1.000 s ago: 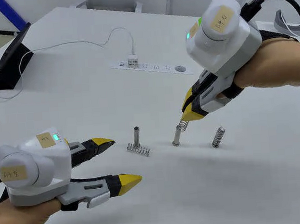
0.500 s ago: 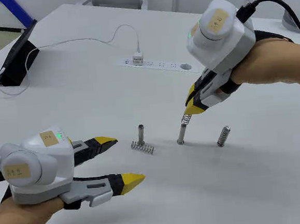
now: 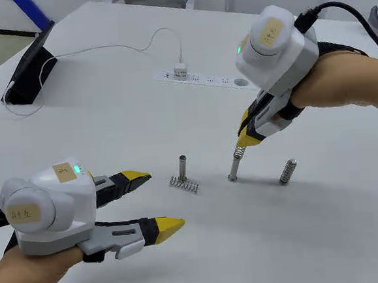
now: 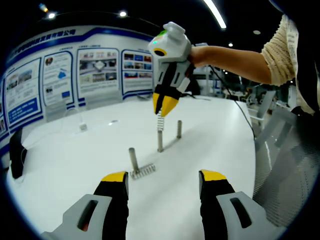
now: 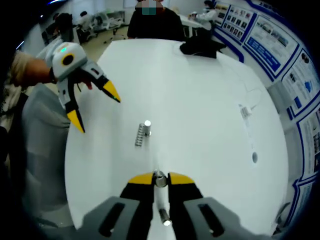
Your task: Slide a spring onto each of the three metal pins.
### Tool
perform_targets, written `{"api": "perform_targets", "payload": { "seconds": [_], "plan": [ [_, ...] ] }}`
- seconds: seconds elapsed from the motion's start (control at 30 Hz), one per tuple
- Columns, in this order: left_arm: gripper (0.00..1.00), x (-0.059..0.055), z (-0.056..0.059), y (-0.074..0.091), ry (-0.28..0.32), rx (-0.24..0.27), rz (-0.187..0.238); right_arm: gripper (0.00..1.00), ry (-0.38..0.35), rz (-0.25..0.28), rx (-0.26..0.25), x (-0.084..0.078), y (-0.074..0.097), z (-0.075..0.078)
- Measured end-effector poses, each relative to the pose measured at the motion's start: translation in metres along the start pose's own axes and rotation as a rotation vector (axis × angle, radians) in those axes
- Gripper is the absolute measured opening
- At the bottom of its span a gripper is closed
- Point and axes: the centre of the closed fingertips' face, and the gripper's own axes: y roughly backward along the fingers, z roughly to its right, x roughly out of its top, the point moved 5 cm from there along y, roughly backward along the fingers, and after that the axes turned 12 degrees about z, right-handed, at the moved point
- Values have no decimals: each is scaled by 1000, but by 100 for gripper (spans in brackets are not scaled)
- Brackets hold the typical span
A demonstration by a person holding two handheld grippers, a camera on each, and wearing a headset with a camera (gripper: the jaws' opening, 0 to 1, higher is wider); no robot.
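Three pins stood upright in a row on the white worktop [image 3: 97, 135]. The left pin [image 3: 182, 167] was bare, with a loose spring [image 3: 184, 184] lying flat against its foot. The middle pin [image 3: 234, 168] carried the held spring [image 3: 239, 152] over its top, and the right pin [image 3: 287, 172] had a coil around it.

The right gripper [image 3: 246, 139] came down from above, clenched on the upper end of the held spring. How far the coil had gone down the middle pin was hard to judge. The left gripper [image 3: 157, 202] hovered near the left pin with its jaws spread wide and nothing between them. Nothing lay between it and the loose spring.

Farther back on the worktop sat a white power strip [image 3: 204, 81] with a plug [image 3: 181, 70] in it. A thin cable [image 3: 103, 51] ran from there toward a black tablet stand [image 3: 29, 65] at the edge.

In the left gripper view, posters [image 4: 75, 75] lined a blue-trimmed wall. In the right gripper view, a person in dark clothes [image 5: 150, 25] sat at the far end.
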Motion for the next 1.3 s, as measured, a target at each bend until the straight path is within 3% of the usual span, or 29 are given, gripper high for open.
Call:
{"api": "perform_targets", "payload": {
  "seconds": [1.07,1.3],
  "plan": [
    [56,-4,1,2,20,23,-5,12,-50,-76,43,-27,-42,-1],
    [56,-4,0,1,22,26,-4,12,-68,-71,44,-28,-46,-1]
  ]
}}
